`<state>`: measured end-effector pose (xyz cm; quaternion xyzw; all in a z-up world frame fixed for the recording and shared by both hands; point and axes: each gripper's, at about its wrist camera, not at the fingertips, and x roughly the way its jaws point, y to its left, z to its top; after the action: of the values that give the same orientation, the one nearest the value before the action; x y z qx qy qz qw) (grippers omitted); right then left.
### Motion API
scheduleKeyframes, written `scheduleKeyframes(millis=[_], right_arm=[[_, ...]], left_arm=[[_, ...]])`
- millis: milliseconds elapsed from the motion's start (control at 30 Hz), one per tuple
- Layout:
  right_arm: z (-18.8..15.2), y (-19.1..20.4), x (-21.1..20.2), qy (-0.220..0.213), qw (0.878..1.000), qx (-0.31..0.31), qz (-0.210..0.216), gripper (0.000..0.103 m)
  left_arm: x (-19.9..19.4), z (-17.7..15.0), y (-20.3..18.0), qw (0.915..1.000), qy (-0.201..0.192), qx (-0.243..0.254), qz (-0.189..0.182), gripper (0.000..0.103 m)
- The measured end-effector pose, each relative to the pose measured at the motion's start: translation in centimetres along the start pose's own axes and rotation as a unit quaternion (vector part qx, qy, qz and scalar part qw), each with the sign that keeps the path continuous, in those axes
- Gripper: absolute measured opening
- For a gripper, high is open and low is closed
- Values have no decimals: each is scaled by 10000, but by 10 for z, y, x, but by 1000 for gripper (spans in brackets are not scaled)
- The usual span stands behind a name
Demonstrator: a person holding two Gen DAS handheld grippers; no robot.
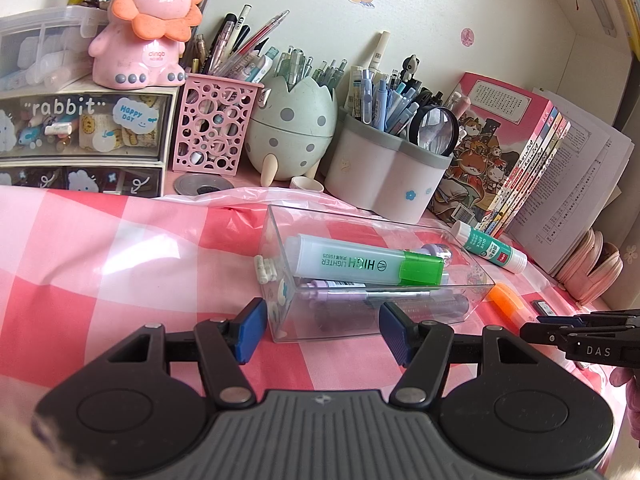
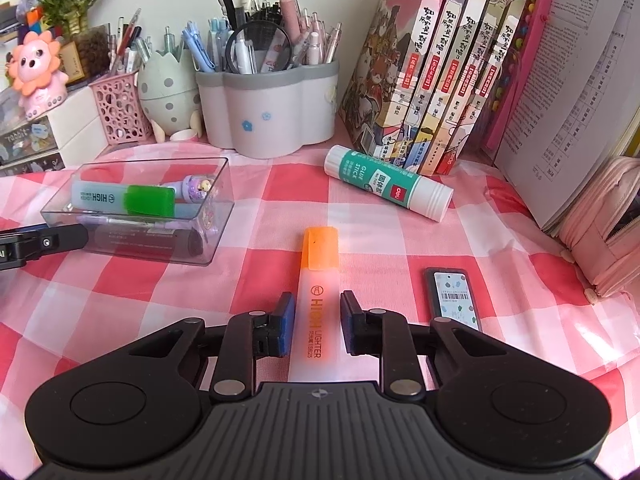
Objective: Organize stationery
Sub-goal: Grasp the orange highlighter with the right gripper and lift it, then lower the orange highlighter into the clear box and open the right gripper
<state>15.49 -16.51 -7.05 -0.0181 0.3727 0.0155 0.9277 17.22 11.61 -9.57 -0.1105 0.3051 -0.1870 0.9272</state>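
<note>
A clear plastic box (image 1: pixel 280 320) (image 2: pixel 64 216) lies on the checked cloth and holds a green highlighter (image 1: pixel 360 264) (image 2: pixel 124 200) and purple pens (image 1: pixel 400 300). My left gripper (image 1: pixel 322 330) is open, its blue pads on either side of the box's near end. An orange highlighter (image 2: pixel 318 280) (image 1: pixel 506 296) lies on the cloth between the pads of my right gripper (image 2: pixel 317 322), which is shut on it or nearly so. A glue stick (image 2: pixel 384 182) (image 1: pixel 488 250) lies near the books.
Pen holders stand at the back: a grey-white cup (image 2: pixel 268 108), an egg-shaped holder (image 1: pixel 292 128), a pink cutout cup (image 1: pixel 212 124). Drawers (image 1: pixel 80 136) stand left, books (image 2: pixel 440 72) right. A pink pencil case (image 2: pixel 604 224) and a small lead case (image 2: pixel 454 296) lie at right.
</note>
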Motion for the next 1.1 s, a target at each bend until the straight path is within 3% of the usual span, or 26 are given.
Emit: scheduleKeyframes(millis=[467,633,833,1100], right_arm=[[18,2,-18,-405,9988,-262,68,23],[32,7,-23,-529,9959,-487,555,23],[55,23,-19,-542,9831,-1110,1355,23],[82,52,-6,-531,9550,-2307,1787,23]], left_arm=[[0,0,0,10000,0,-1,-1,36],[0,0,0,10000,0,0,0,36],[0,0,0,10000,0,-1,-1,36],[0,0,0,10000,0,-1,-1,36]])
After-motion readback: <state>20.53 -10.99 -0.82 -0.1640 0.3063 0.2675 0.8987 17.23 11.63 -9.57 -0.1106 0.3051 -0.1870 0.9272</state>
